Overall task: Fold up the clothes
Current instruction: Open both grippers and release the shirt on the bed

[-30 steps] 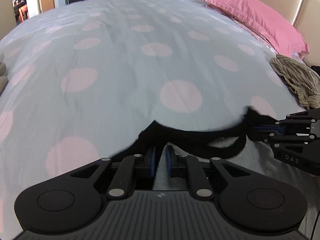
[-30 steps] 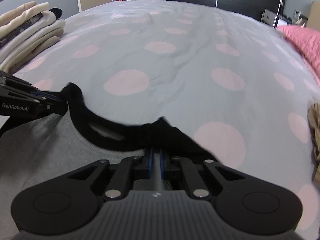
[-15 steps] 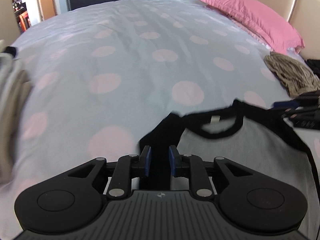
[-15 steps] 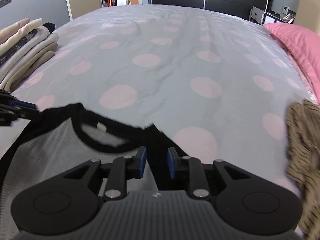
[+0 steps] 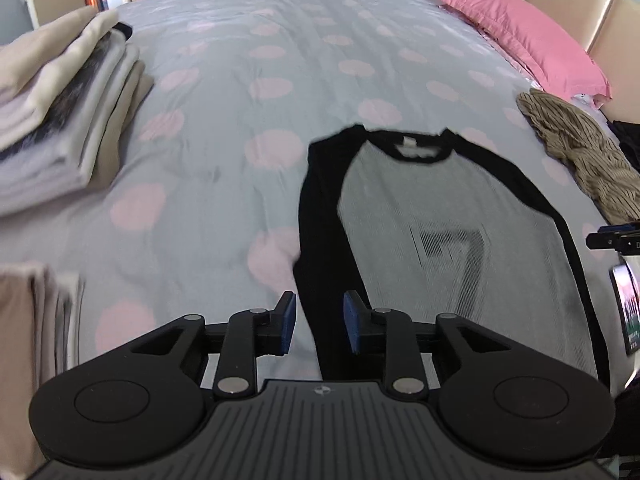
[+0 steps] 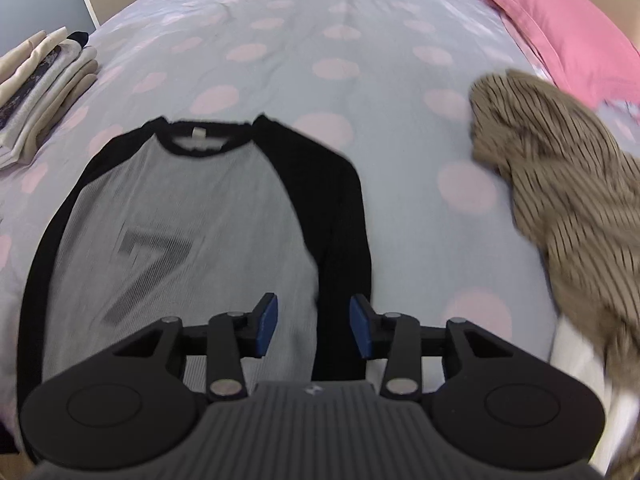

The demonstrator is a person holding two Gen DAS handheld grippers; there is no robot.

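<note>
With the shirt (image 5: 452, 216) spread flat on the bed (image 5: 320, 60) and both tools, left (image 5: 316, 322) and right (image 6: 314, 326), gaping empty over its sleeves, a careless pinch could bunch cloth toward the 2 o'clock heap (image 6: 560, 184).

Your raglan shirt (image 6: 192, 216) lies flat on the bed (image 6: 320, 32), collar away from you. A stack of folded clothes (image 5: 60, 120) sits to its left, a crumpled striped garment (image 6: 560, 184) to its right, with the pillow (image 5: 528, 36) beyond.

The shirt (image 6: 180, 216) hem is hidden under both tools; the striped brown garment (image 6: 560, 184) ahead-right blurs, cut by the edge.
</note>
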